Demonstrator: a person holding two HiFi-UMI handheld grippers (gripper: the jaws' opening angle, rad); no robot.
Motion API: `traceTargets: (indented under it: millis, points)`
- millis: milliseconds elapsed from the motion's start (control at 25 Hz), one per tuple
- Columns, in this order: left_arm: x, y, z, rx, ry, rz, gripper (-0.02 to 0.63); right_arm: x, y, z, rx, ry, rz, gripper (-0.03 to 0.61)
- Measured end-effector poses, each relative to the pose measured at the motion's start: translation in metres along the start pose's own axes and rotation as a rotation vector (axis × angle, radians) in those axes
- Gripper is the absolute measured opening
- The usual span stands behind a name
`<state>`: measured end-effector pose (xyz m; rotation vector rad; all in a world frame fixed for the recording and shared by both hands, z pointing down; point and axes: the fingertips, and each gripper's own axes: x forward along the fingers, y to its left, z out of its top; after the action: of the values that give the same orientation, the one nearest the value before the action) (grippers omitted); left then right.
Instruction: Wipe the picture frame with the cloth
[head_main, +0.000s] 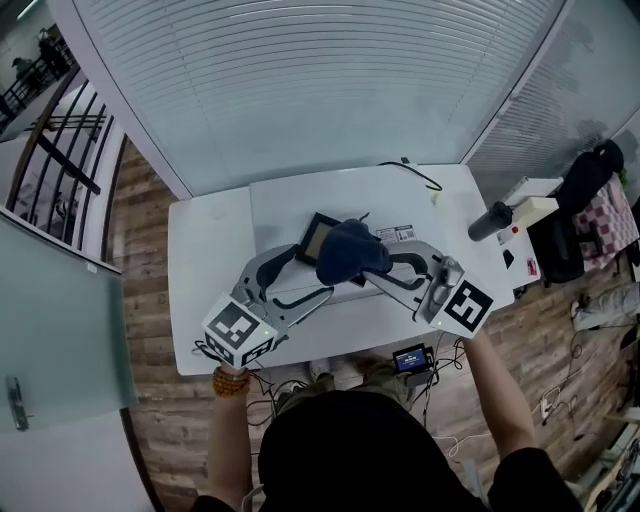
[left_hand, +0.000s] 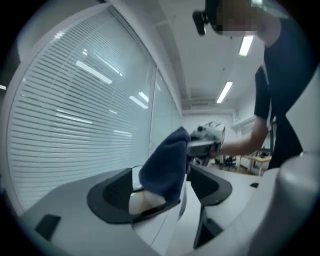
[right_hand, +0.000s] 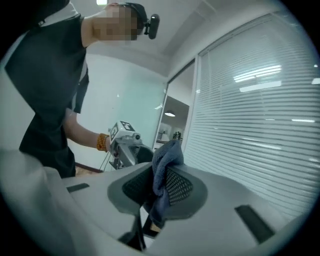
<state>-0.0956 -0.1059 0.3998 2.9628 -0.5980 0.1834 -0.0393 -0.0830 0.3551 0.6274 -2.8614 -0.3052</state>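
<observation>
Soft, fuzzy blue cloth (head_main: 350, 255) over the picture frame's (head_main: 316, 239) matt cream face; smooth white bench (head_main: 210, 290), wood-plank floor (head_main: 150, 260).

Above the middle of the white worktop (head_main: 200, 290), the left claw (head_main: 311, 272) holds the dark-rimmed picture frame (head_main: 320, 236) between wide-set jaws, while the right claw (head_main: 385, 268), jaws together, holds the blue cloth (head_main: 350, 255) bunched over the frame's right side.

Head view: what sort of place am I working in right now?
Probably an office or lab: a white table set against big window blinds, with long strip lights on the ceiling.
</observation>
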Motion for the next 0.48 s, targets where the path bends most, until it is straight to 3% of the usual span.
traceTargets:
  millis: [80,200,240,360,480]
  points:
    - [-0.003,-0.017,0.028,-0.071,-0.114,-0.103,0.354,0.004,0.023,0.004,-0.099,0.044,0.067,0.046]
    - [-0.001,-0.032,0.036,-0.241,-0.166,-0.271,0.351,0.016,0.043,0.008,-0.353,0.082,0.082,0.044]
    - [-0.001,-0.035,0.034,-0.306,-0.172,-0.328,0.314,0.018,0.044,0.010,-0.397,0.073,0.065,0.046]
    - [0.002,-0.059,0.025,-0.400,-0.140,-0.490,0.305,0.025,0.055,0.011,-0.440,0.053,0.080,0.046]
    - [0.008,-0.074,0.012,-0.406,-0.086,-0.537,0.283,0.034,0.065,0.000,-0.457,0.061,0.089,0.046]
